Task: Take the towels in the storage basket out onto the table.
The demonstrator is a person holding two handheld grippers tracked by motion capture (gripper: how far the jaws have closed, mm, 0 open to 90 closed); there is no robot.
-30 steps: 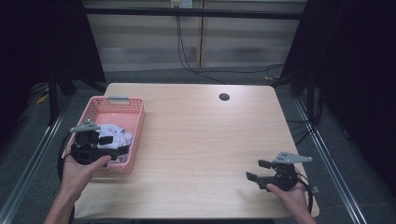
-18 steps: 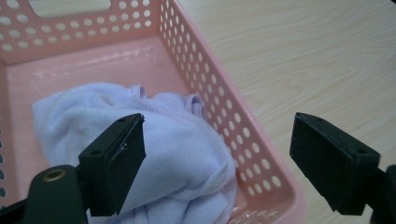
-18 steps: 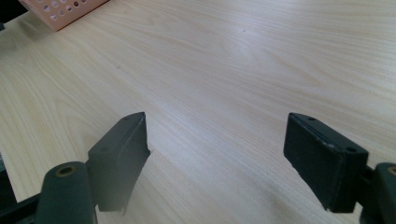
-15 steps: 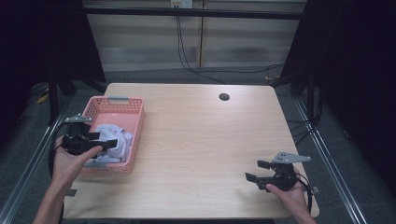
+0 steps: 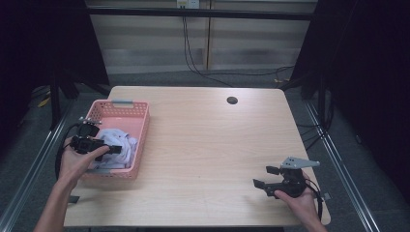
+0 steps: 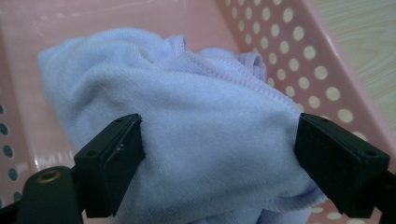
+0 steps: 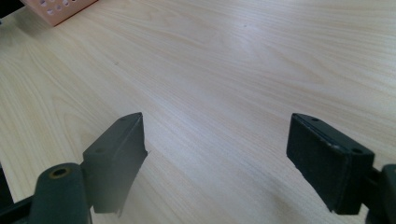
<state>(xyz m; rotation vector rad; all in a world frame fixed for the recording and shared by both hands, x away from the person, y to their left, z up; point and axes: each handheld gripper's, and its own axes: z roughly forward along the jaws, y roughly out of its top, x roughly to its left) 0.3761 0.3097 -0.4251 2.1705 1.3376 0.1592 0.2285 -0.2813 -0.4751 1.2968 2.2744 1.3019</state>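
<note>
A crumpled pale lilac cloth lies in a pink perforated basket at the table's left side. My left gripper reaches into the basket from its left rim. In the left gripper view the cloth bulges between the widely parted jaws of this gripper, which have just been opening; the pads do not visibly press on it. My right gripper rests low over the bare wood near the table's front right. Its jaws stand wide apart in the right gripper view, with nothing between them.
The light wooden table has a small dark round hole near its far edge. A corner of the basket shows in the right gripper view. Dark floor, metal rails and cables surround the table.
My left hand has shifted a little to the left and sunk toward the cloth in the basket. The right hand and gripper have stayed where they were.
</note>
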